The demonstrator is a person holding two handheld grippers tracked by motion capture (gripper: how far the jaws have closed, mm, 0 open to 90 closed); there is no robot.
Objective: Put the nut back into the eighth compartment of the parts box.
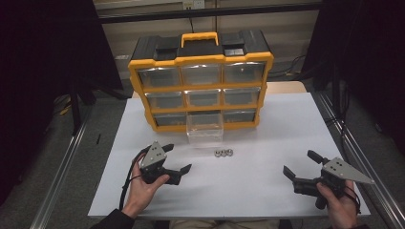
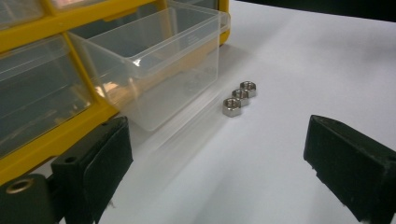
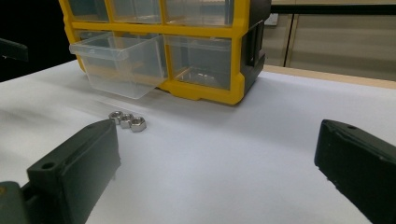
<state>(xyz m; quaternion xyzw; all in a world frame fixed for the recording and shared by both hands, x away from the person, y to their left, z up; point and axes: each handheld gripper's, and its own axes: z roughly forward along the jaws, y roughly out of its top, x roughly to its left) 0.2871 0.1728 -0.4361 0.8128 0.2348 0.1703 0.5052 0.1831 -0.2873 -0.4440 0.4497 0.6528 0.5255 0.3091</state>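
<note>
A yellow and black drawer organizer [image 1: 200, 86] stands at the back of the white table [image 1: 267, 181]. Its bottom middle clear drawer [image 1: 205, 128] is pulled out and looks empty [image 2: 154, 65] [image 3: 119, 65]. Three metal hex nuts [image 1: 223, 152] lie in a row on the table just in front of the drawer [image 2: 239, 98] [image 3: 127, 121]. My left gripper [image 1: 179, 157] rests open at the front left, left of the nuts. My right gripper [image 1: 299, 165] is open at the front right, well away from them. Both hold nothing.
The organizer has other clear drawers, all pushed in. The table's edges run close to metal rails [image 1: 356, 148] on both sides. Dark floor and curtains surround the table.
</note>
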